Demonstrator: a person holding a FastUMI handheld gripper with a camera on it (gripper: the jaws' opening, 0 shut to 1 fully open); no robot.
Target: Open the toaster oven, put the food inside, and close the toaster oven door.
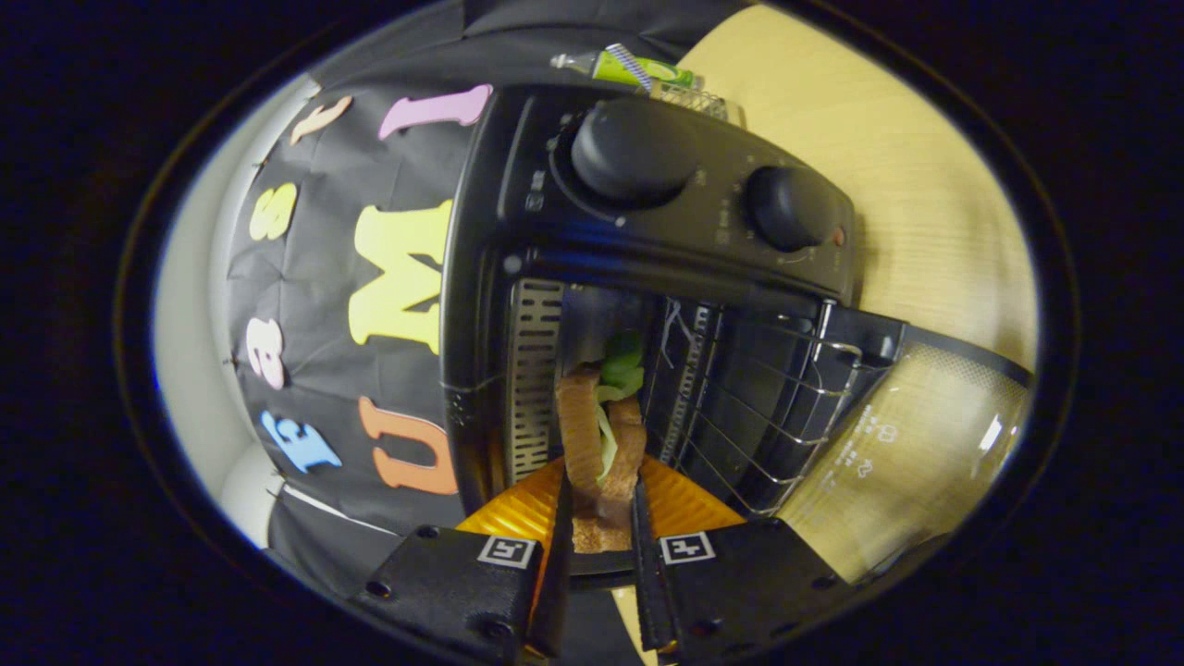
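The view is rolled sideways, so the black toaster oven [647, 231] appears tipped, with its two knobs toward the upper side. Its glass door [916, 444] hangs open, lying flat over the table. Inside I see the wire rack [777, 407] and a ribbed heater guard. My gripper [599, 523] is shut on a sandwich [601, 435] of brown bread with green lettuce. Both fingers press on its bread slices. The sandwich reaches forward into the mouth of the oven cavity, beside the rack.
The oven stands on a light wooden table [925, 185]. Behind the oven lie a green tube [638, 69] and a small wire basket [694, 97]. The booth's black cloth wall [370, 277] stands close to the oven's far side.
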